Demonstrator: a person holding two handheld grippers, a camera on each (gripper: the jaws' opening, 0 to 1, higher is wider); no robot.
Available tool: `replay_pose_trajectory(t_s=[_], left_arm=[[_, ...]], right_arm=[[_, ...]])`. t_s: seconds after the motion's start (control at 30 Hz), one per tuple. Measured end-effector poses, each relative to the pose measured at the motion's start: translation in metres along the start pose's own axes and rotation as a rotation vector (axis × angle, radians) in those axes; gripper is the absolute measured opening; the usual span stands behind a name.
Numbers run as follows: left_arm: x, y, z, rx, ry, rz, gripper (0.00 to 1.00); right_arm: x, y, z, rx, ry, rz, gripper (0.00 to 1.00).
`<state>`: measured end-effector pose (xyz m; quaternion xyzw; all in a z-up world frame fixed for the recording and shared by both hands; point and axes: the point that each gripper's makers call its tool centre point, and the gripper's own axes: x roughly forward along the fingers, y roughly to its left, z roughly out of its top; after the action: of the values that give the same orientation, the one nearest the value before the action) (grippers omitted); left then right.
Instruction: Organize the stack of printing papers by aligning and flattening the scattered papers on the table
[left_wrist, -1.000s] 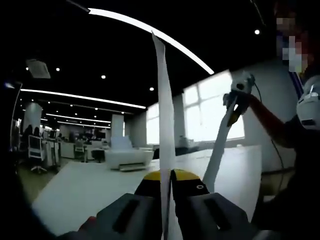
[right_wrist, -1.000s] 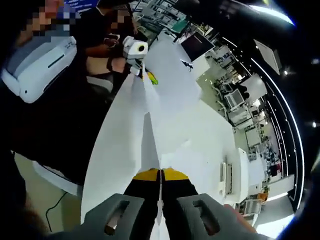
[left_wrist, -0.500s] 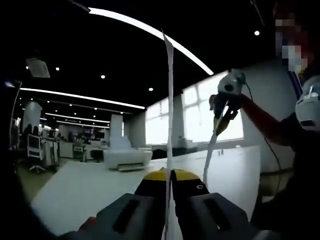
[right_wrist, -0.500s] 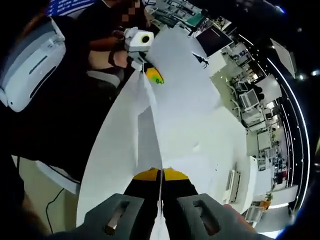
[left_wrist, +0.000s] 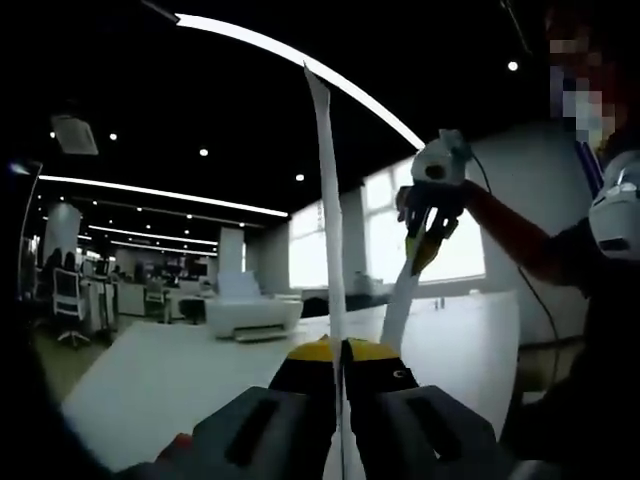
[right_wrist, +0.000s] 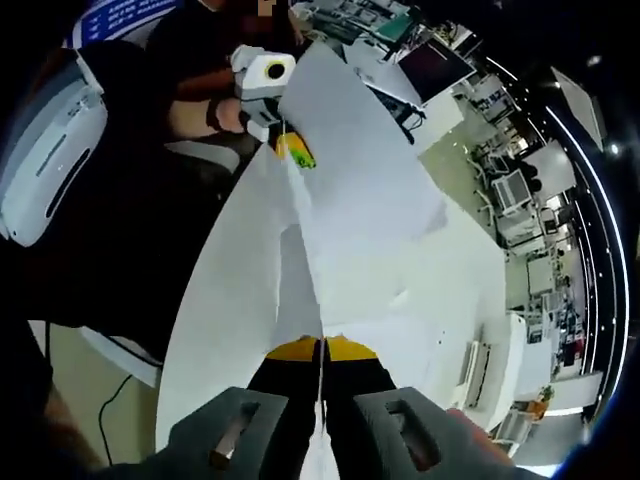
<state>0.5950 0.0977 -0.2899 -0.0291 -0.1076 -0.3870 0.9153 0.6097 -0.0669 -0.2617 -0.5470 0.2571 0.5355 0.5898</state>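
In the left gripper view, the left tool (left_wrist: 338, 352) has its yellow-tipped jaws together, clamped on the edge of a stack of paper (left_wrist: 328, 230). The paper is lifted off the white counter (left_wrist: 170, 375) and stands on its edge, so it looks like a thin white strip rising from the jaws. To the right, a little farther, the right tool (left_wrist: 422, 245) holds the other side of the same paper, and a person's hand (left_wrist: 432, 200) grips it.

In the right gripper view, the right tool (right_wrist: 322, 350) is also closed on the paper (right_wrist: 345, 190), which stretches away to the left tool (right_wrist: 295, 150) at the far end. On the counter (right_wrist: 215, 300), far to the left in the left gripper view, a white printer (left_wrist: 250, 312) stands.
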Motion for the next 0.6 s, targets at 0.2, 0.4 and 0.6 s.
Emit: replay_pose_trajectory(t_s=[0.2,0.4,0.6], left_arm=[[0.000,0.002,-0.002,-0.008,0.001,-0.005,0.06],[-0.001,0.002,-0.001,-0.012,0.002,-0.015,0.06],[-0.002,0.000,-0.002,-0.016,0.001,-0.027,0.06]], right_arm=[[0.002,0.004,0.008,0.000,-0.021,0.019,0.00],[0.006,0.001,0.015,0.008,-0.024,0.038,0.00],[0.010,0.001,0.017,0.013,-0.022,0.051,0.00]])
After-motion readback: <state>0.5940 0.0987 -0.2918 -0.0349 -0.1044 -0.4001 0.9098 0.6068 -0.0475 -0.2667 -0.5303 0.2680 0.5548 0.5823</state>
